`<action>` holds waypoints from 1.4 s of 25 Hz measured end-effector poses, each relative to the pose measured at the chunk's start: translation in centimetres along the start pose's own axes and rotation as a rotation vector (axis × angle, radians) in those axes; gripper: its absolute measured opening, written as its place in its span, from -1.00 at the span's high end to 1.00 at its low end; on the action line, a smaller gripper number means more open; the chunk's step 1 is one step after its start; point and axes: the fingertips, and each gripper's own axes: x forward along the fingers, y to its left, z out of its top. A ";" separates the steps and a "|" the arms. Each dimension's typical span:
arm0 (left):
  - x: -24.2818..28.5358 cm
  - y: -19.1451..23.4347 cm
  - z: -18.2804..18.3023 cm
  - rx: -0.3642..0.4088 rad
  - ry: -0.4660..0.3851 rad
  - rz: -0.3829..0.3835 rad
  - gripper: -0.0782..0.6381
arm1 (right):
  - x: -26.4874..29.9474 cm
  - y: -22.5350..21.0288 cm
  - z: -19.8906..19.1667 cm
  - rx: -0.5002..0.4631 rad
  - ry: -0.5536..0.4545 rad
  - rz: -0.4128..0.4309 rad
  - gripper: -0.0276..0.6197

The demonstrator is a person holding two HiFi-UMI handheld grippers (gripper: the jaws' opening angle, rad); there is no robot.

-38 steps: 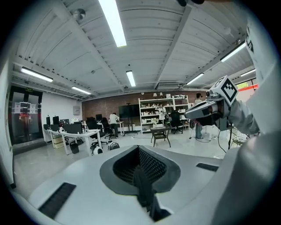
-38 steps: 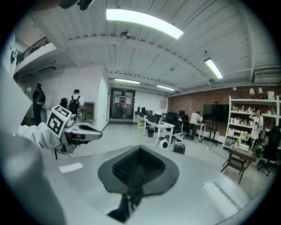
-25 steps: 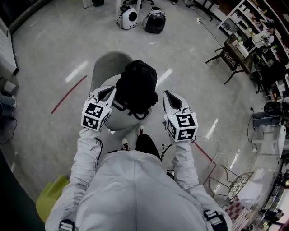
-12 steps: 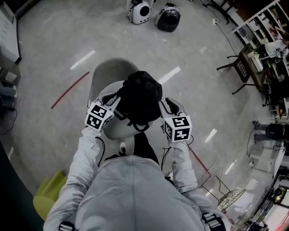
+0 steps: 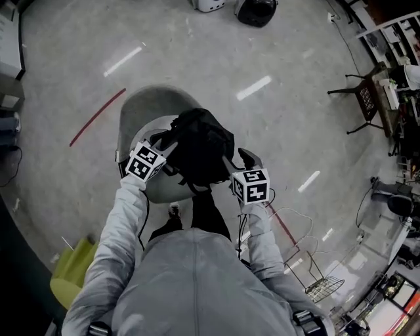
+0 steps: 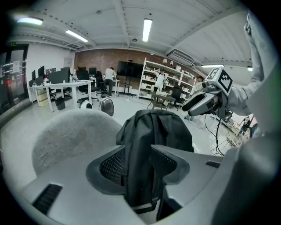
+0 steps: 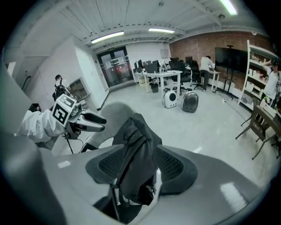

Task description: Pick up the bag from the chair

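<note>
A black bag (image 5: 199, 146) sits on the seat of a grey round-backed chair (image 5: 147, 108), right in front of me. My left gripper (image 5: 164, 140) is against the bag's left side; in the left gripper view its black fabric (image 6: 139, 158) fills the narrow gap between the pads (image 6: 115, 165). At the bag's right side is my right gripper (image 5: 244, 159), and a fold of the bag (image 7: 136, 167) with a small buckle hangs between its pads (image 7: 171, 165). Both look shut on the bag. Each gripper shows in the other's view: right gripper (image 6: 203, 101), left gripper (image 7: 90, 121).
A red tape line (image 5: 97, 117) crosses the floor left of the chair. Two pet carriers (image 5: 256, 8) stand far ahead. A wire rack (image 5: 323, 286) and loose cables lie at my right, a yellow-green object (image 5: 71, 279) at my lower left. Shelves and a chair (image 5: 367, 98) line the right.
Both grippers have moved inward from beside the bag onto its two sides, and their jaws now hold its fabric. The chair and bag sit lower in the head view.
</note>
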 end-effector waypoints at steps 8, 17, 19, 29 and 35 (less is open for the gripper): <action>4.9 0.8 -3.7 -0.016 0.136 -0.077 0.09 | 3.5 -0.7 -3.7 0.026 0.086 0.007 0.14; 7.4 1.2 -5.3 -0.082 0.138 -0.098 0.14 | 5.4 -0.2 -5.1 0.082 0.115 0.038 0.40; 7.4 0.8 -5.4 -0.098 0.129 -0.110 0.26 | 5.4 -0.1 -5.1 0.095 0.113 0.047 0.48; 5.4 -0.8 -5.5 -0.146 0.096 -0.062 0.59 | 3.9 2.6 -4.4 0.012 0.081 0.118 0.77; 1.9 -2.5 -5.2 -0.177 0.020 -0.061 0.64 | 0.6 5.2 -4.4 0.005 0.025 0.137 0.78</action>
